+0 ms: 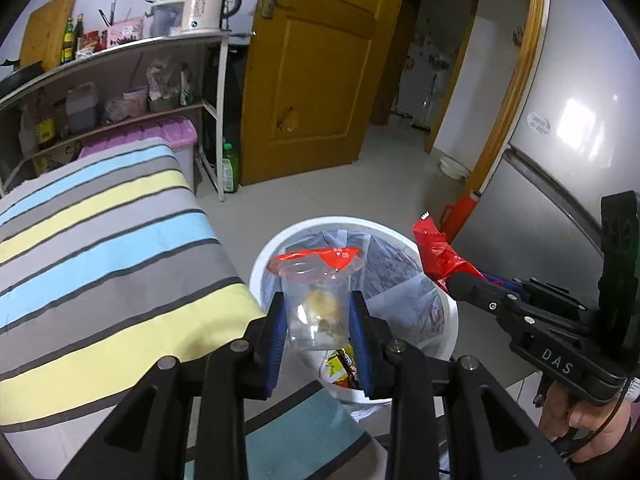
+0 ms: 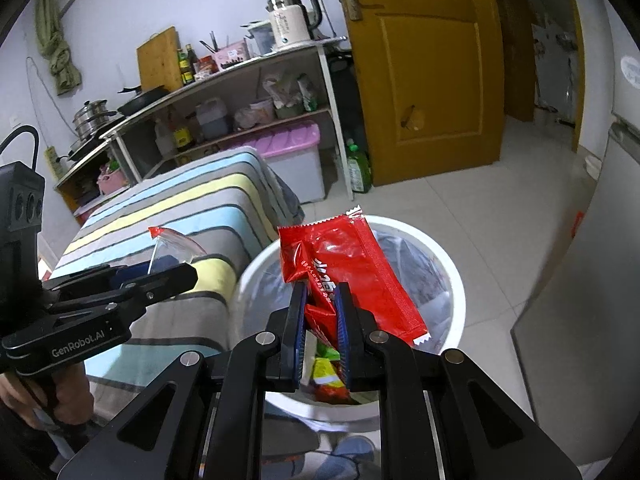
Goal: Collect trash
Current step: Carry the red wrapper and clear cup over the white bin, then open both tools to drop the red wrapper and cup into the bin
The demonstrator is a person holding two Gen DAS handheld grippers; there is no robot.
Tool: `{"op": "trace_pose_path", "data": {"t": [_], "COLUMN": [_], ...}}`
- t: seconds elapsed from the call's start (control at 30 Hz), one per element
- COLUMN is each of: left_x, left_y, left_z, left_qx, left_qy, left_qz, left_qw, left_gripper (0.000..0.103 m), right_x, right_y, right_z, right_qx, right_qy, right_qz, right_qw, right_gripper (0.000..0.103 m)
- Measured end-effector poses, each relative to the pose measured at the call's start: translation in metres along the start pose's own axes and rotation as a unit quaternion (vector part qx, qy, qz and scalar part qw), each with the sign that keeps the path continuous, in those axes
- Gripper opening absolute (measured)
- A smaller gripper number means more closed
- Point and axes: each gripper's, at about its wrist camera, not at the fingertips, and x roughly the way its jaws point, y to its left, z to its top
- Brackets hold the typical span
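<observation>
My left gripper [image 1: 318, 304] is shut on a clear plastic cup [image 1: 314, 308] with a torn red film lid and food scraps inside. It holds the cup over the near rim of the white trash bin [image 1: 264, 256]. My right gripper [image 2: 322, 300] is shut on a red snack wrapper [image 2: 360, 272] and holds it above the same bin [image 2: 456, 280]. The bin has a plastic liner and colourful wrappers at the bottom. The wrapper also shows in the left wrist view [image 1: 436, 248], and the cup's lid in the right wrist view [image 2: 172, 240].
A table with a striped cloth [image 1: 100, 248] stands left of the bin. Behind it are a shelf with bottles and a kettle [image 1: 208, 0], a pink-lidded box [image 1: 176, 136] and a green bottle [image 1: 230, 168]. A yellow door [image 1: 320, 60] is ahead, a fridge [image 1: 580, 120] at right.
</observation>
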Motion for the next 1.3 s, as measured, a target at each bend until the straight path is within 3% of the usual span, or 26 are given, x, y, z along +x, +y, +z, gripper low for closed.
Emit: {"op": "trace_pose_path", "data": {"t": [0.43, 0.57, 0.87, 1.3], "left_x": [0.046, 0.049, 0.035, -0.032], "left_y": [-0.007, -0.007, -0.005, -0.003], "left_z": [0.004, 0.003, 0.000, -0.018], "left_qx": [-0.003, -0.005, -0.004, 0.001], "left_qy": [0.053, 0.057, 0.041, -0.021], "left_qz": [-0.008, -0.010, -0.013, -0.004], "left_qw": [0.9985, 0.9983, 0.9991, 0.9998], "left_gripper": [0.032, 0.037, 0.038, 0.040], "right_x": [0.030, 0.030, 0.009, -0.044], "right_y": [-0.021, -0.022, -0.013, 0.033], "right_z": [-0.006, -0.006, -0.006, -0.017], "right_qx": [0.014, 0.014, 0.011, -0.019], "right_qy": [0.033, 0.032, 0.012, -0.042], "right_qz": [-0.007, -0.009, -0.015, -0.020], "right_qw": [0.999, 0.999, 1.000, 0.999], "right_gripper": [0.017, 0.029, 0.029, 0.029]}}
